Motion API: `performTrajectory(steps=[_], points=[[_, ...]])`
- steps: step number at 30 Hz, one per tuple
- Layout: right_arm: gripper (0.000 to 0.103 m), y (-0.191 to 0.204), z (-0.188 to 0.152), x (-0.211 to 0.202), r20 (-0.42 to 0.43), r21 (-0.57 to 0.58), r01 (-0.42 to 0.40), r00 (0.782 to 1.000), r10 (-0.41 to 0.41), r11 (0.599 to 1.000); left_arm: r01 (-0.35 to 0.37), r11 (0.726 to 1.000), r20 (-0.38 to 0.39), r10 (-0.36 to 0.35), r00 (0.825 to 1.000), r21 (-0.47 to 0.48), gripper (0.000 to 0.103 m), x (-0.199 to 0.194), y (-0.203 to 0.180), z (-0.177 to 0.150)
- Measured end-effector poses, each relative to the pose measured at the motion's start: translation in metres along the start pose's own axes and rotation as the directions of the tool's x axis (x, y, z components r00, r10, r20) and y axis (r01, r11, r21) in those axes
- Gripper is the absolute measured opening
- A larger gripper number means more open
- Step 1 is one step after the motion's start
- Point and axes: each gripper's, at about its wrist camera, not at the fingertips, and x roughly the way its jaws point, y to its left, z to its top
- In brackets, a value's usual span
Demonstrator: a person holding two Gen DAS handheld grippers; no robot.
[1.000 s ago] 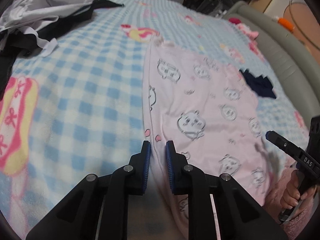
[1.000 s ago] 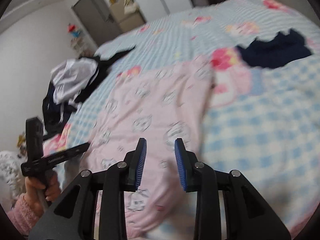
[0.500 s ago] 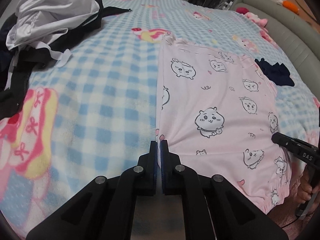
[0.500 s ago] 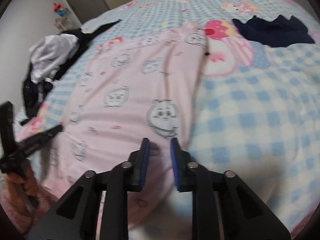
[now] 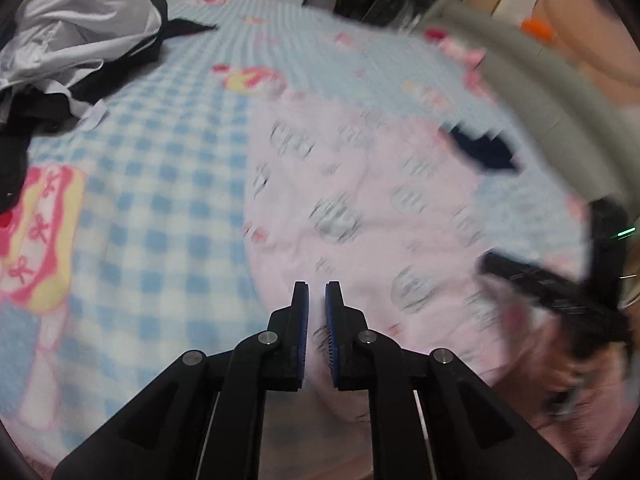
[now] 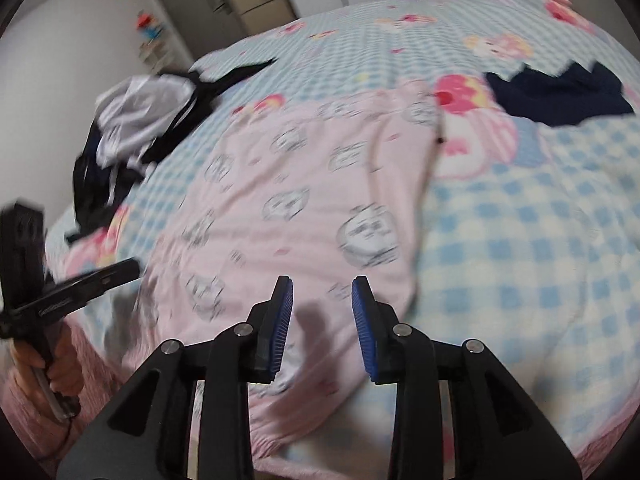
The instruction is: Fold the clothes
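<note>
- The pink cartoon-print cotton garment (image 6: 320, 184) lies flat on our blue checked blanket (image 6: 520, 240), long axis running away from us.
- Our left gripper (image 5: 316, 300) is nearly closed, seemingly empty amid blur; our right gripper (image 6: 322, 304) gapes, empty, over the near hem.

Both wrist views look forward from the near edge of the bed (image 5: 152, 184), low and close over it. The left faces far-right, the right faces far-left. They share the pink garment (image 5: 360, 200) (image 6: 288, 200).
</note>
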Motion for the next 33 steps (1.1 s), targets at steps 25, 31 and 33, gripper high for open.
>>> performTrajectory(steps=[25,31,33], points=[[0.037,0.024,-0.02,-0.017,0.097,-0.071,0.114,0.989,-0.107,0.991,0.066,0.998,0.131,-0.064,0.989,-0.012,0.04,-0.029,-0.014,0.004],[0.037,0.038,-0.008,0.007,0.049,-0.096,0.083,0.996,-0.079,0.992,0.04,0.988,0.02,-0.043,0.999,0.148,0.044,0.016,-0.058,0.01],[0.037,0.037,-0.014,0.017,0.0,-0.115,0.111,0.994,-0.112,0.987,-0.04,0.985,-0.004,0.041,0.999,0.168,0.042,0.028,-0.061,0.011]])
